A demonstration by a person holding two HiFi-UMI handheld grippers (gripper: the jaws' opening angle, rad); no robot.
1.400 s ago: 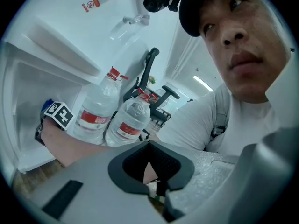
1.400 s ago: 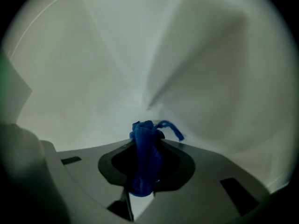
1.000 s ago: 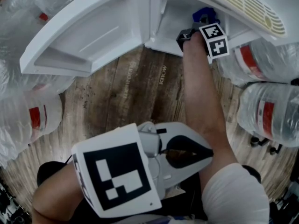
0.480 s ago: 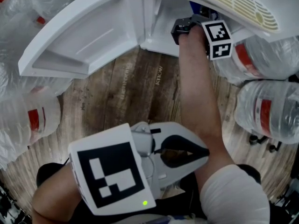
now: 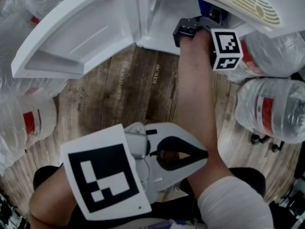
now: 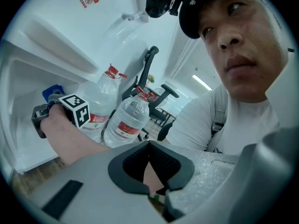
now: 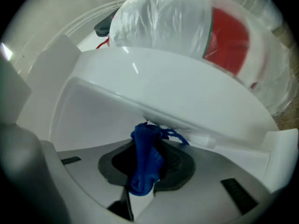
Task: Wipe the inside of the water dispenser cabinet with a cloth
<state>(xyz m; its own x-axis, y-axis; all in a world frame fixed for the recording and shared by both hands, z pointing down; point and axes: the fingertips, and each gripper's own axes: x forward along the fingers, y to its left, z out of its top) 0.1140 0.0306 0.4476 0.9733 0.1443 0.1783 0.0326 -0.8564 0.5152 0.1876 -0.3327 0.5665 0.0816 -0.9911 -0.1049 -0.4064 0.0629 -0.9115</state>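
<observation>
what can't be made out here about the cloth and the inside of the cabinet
- Head view: where the blue cloth touches the cabinet wall; the dispenser's top overhangs it.
- Right gripper view: the cloth's full size, bunched in the right gripper; the cabinet floor, cut off by the gripper's body.
- Left gripper view: the red label print, too small.

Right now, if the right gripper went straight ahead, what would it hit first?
Likely the cabinet's white inner wall, just ahead; the blue cloth in the right gripper would touch first.
</observation>
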